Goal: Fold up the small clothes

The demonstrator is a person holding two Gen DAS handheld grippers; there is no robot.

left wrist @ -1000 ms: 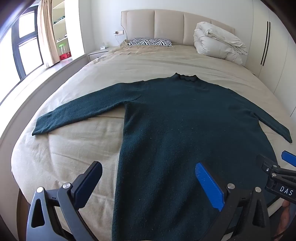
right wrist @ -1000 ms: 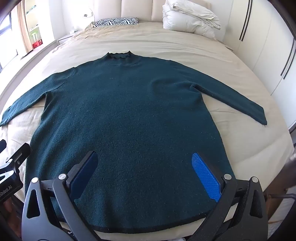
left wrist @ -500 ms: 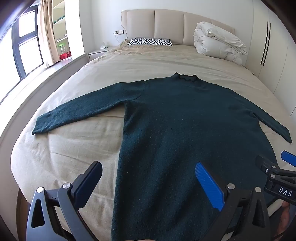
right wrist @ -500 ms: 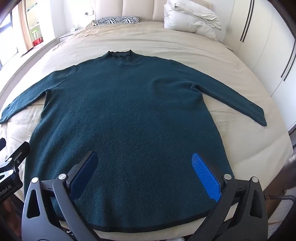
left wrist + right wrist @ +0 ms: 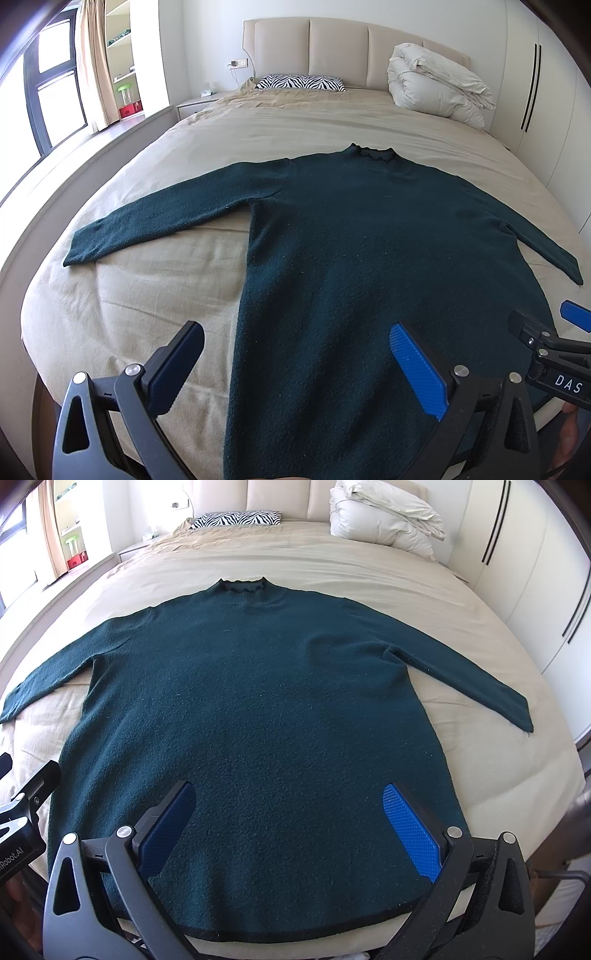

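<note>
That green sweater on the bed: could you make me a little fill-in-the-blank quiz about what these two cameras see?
1. The dark green sweater lies spread flat with both sleeves stretched ____.
2. Its collar points toward the ____.
3. The pillow by the headboard has a ____ pattern.
4. The left gripper and right gripper both hold ____.

Missing words: outward; headboard; zebra; nothing

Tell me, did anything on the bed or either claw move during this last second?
Hardly anything. The right claw crept very slightly forward toward the headboard; nothing was grabbed or released. The green sweater lies spread flat as before, and the left claw hangs open over its lower edge, unchanged.
</note>
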